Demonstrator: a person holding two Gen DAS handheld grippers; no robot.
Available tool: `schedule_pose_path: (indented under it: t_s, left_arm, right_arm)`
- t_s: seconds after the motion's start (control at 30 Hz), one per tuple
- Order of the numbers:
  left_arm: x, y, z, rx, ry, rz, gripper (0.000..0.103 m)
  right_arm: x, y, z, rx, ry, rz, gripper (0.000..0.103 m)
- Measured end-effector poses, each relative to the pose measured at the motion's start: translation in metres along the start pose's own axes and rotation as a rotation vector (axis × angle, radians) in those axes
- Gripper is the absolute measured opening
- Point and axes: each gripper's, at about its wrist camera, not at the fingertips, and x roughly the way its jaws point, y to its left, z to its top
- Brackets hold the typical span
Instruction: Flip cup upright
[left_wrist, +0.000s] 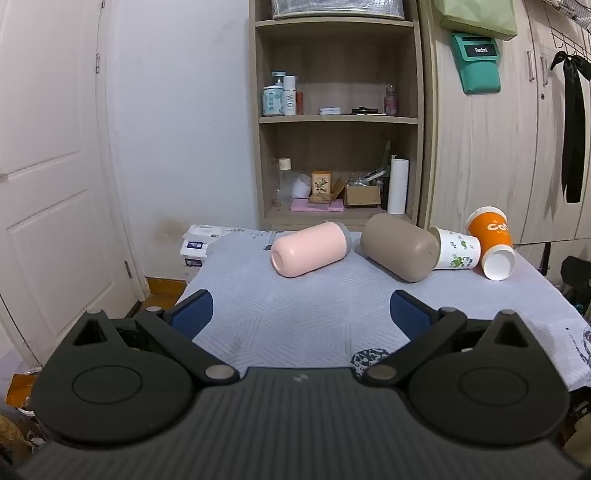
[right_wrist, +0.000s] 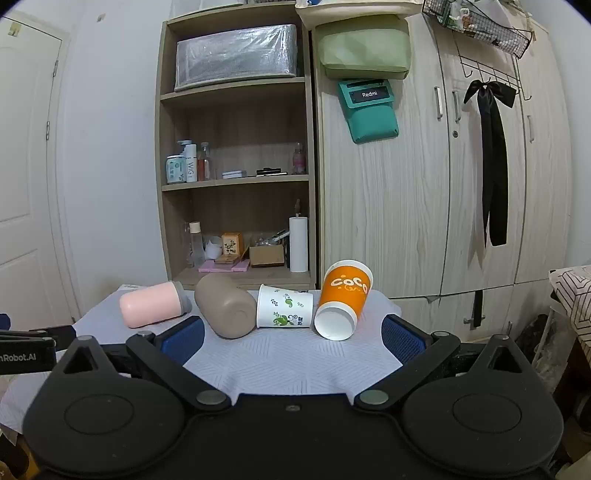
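Several cups lie tipped over at the far side of a table with a light blue cloth (left_wrist: 295, 310). From left to right: a pink cup (left_wrist: 310, 249) (right_wrist: 153, 304), a taupe cup (left_wrist: 399, 247) (right_wrist: 225, 306), a white paper cup with green print (left_wrist: 458, 253) (right_wrist: 284, 306), and an orange paper cup (left_wrist: 493, 240) (right_wrist: 343, 299) leaning with its base toward me. My left gripper (left_wrist: 301, 314) is open and empty, short of the pink and taupe cups. My right gripper (right_wrist: 291, 336) is open and empty, short of the white and orange cups.
A wooden shelf unit (left_wrist: 336, 118) with bottles, boxes and a paper roll stands behind the table, with wardrobe doors (right_wrist: 461, 184) to its right. A white door (left_wrist: 48, 166) is on the left. Tissue packs (left_wrist: 195, 243) sit at the table's far left corner.
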Motion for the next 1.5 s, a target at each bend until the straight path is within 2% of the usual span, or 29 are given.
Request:
schedule_pose_path:
  t_s: [0.1,0.37,1.23,1.5]
  left_arm:
    - [0.001,0.0,-0.001,-0.003,-0.002,0.008,0.103]
    - [0.0,0.014,-0.001,-0.072,-0.004,-0.057,0.103]
    - [0.009,0.006,-0.003,-0.042,0.049,-0.041,0.103]
    - [0.014,0.015,-0.01,-0.073,0.068,-0.076,0.103]
  right_arm:
    - [-0.001,0.0,0.002,-0.005,0.003,-0.004,0.103]
    - [0.002,0.001,-0.001,-0.012,0.003,-0.011,0.103]
    - [0.007,0.003,0.0,-0.04,0.047,-0.04,0.103]
    - [0.007,0.004,0.001,-0.046,0.052,-0.064,0.103]
